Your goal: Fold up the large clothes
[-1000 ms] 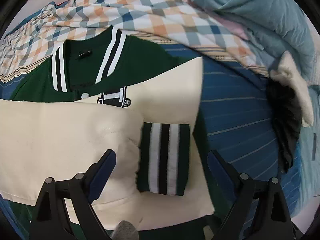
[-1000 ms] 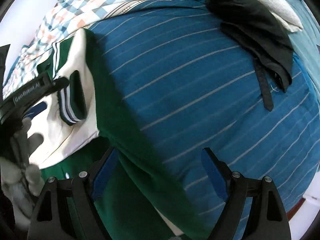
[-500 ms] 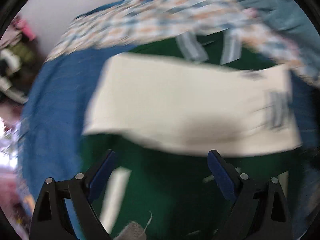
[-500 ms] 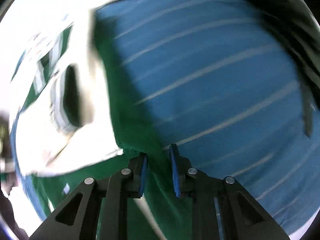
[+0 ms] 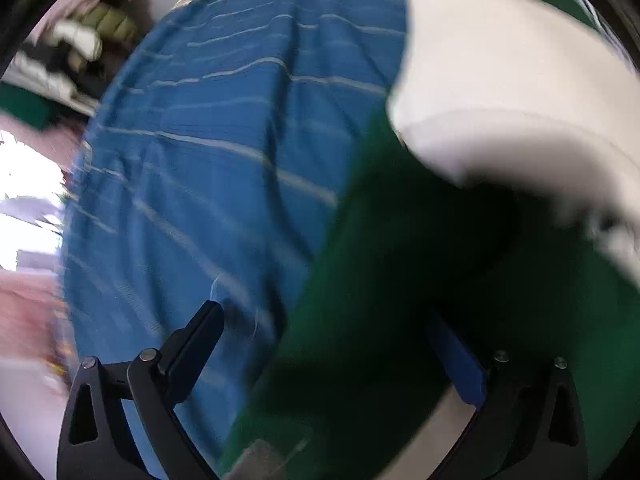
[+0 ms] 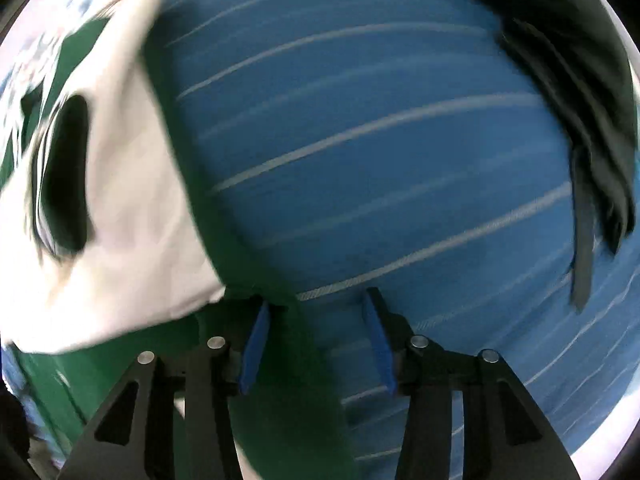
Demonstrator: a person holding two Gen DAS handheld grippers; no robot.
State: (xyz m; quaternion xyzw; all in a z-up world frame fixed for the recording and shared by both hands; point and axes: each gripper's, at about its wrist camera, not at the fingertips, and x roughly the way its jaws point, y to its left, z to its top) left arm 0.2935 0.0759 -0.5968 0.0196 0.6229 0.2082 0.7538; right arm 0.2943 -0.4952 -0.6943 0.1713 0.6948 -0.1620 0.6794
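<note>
a green jacket (image 5: 400, 280) with cream sleeves (image 5: 500, 92) was seen spread on a blue striped bedcover (image 5: 220, 140), the picture from the left wrist being much blurred. the left gripper (image 5: 320, 344) was held with its jaws spread wide and opening further; the left edge of the green cloth was seen to run between the two fingers, but no pad was pressed on it. the cream sleeve was laid across the green body toward the upper right of that view. a heap of blurred clothes (image 5: 80, 40) was made out beyond the bed's far left edge.

in the right wrist view the right gripper (image 6: 316, 340) was pointed down at the bed, its jaws partly apart and opening. the right edge of the green jacket (image 6: 280, 400) was seen between the blue pads (image 6: 254, 344); the left pad was close against the cloth, while the right pad was over bare bedcover (image 6: 360, 160), so no grip was shown. the cream sleeve (image 6: 132, 220) with its dark cuff opening was seen at the left, and a dark garment (image 6: 568, 60) with a strap was laid at the upper right, well apart from the jacket.
</note>
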